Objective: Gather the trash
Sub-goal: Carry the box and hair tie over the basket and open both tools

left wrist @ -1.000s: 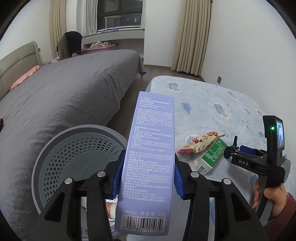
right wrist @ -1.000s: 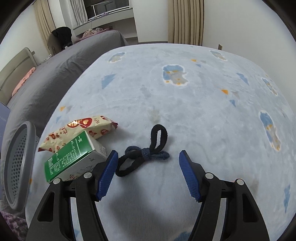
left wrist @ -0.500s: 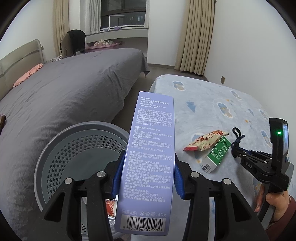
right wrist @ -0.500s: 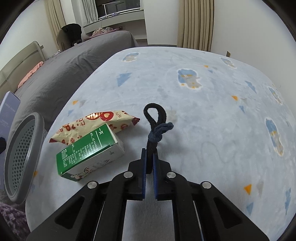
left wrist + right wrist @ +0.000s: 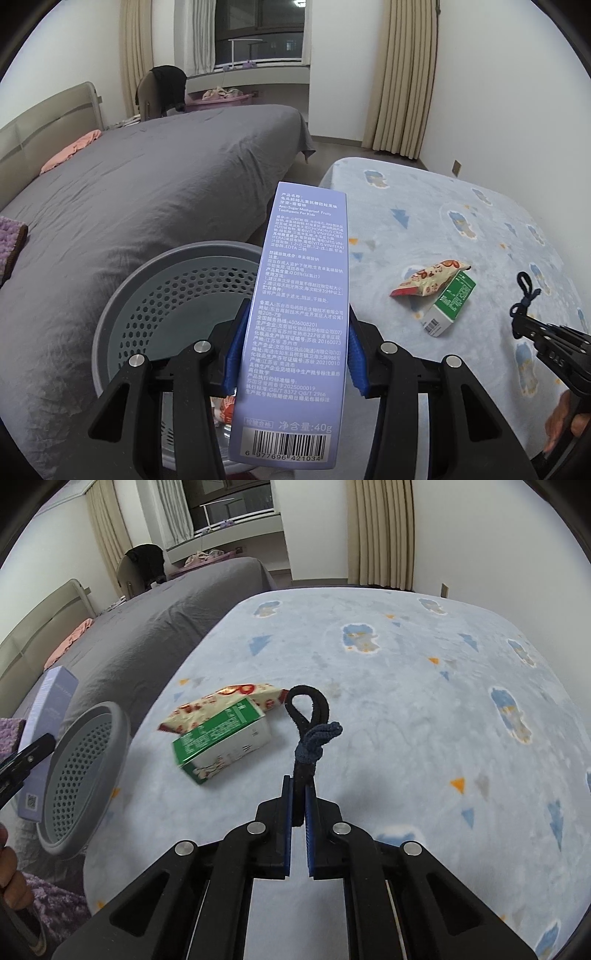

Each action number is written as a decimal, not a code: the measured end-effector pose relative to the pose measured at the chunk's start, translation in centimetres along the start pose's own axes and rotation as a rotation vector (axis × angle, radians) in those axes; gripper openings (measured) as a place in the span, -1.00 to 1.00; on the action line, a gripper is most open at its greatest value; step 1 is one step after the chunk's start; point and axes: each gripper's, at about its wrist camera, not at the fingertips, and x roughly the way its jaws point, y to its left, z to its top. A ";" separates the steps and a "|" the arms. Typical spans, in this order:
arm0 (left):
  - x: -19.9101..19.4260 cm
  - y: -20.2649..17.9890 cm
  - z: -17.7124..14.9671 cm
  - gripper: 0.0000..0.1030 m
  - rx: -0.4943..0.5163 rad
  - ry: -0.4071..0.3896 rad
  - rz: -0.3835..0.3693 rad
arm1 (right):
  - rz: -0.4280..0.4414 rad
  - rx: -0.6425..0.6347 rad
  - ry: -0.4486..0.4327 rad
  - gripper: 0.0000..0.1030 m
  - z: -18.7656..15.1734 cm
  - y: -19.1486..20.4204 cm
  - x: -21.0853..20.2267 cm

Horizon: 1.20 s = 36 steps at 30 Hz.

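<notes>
The task looks partway done, as far as the pictures let one judge. The left gripper (image 5: 293, 349) has its fingers closed on a lilac box (image 5: 299, 332) and holds it over the near rim of the grey bin (image 5: 177, 288), which stands on the floor between the grey bed (image 5: 147, 192) and the blue bed (image 5: 406, 664). The box has not been dropped in yet. Something red and white shows low inside the bin, but it is too hidden to name.

The right gripper (image 5: 298, 801) has its fingers pinched nearly together on a dark tie (image 5: 310, 731), a knotted loop of fabric lifted clear of the blue bed.

Still lying on the blue bed, to the left of the tie, are a green carton (image 5: 221, 738) and a snack wrapper (image 5: 221, 698). The wrapper lies just behind the carton and touches it. Both remain to be collected.

The lilac box is long and narrow. Its long axis runs along the left gripper's pointing line, barcode end near the camera, far end pointing up and away. The tie stands out from the right fingers the same way, loop end farthest. The carton's long axis runs slantwise, one end toward the bin.
</notes>
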 end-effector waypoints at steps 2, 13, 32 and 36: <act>-0.3 0.7 -0.3 -0.13 -0.007 -0.004 0.015 | 0.022 -0.024 -0.007 -0.88 -0.1 1.2 -0.7; -1.4 6.0 -2.5 -0.13 -0.076 -0.014 0.124 | 0.179 -0.193 -0.005 -0.88 0.2 10.6 -0.8; 1.7 11.7 -4.9 -0.12 -0.169 0.095 0.186 | 0.352 -0.394 0.095 -0.88 2.0 23.4 5.2; 2.4 12.3 -5.1 -0.12 -0.185 0.117 0.187 | 0.358 -0.399 0.112 -0.88 2.1 23.9 6.2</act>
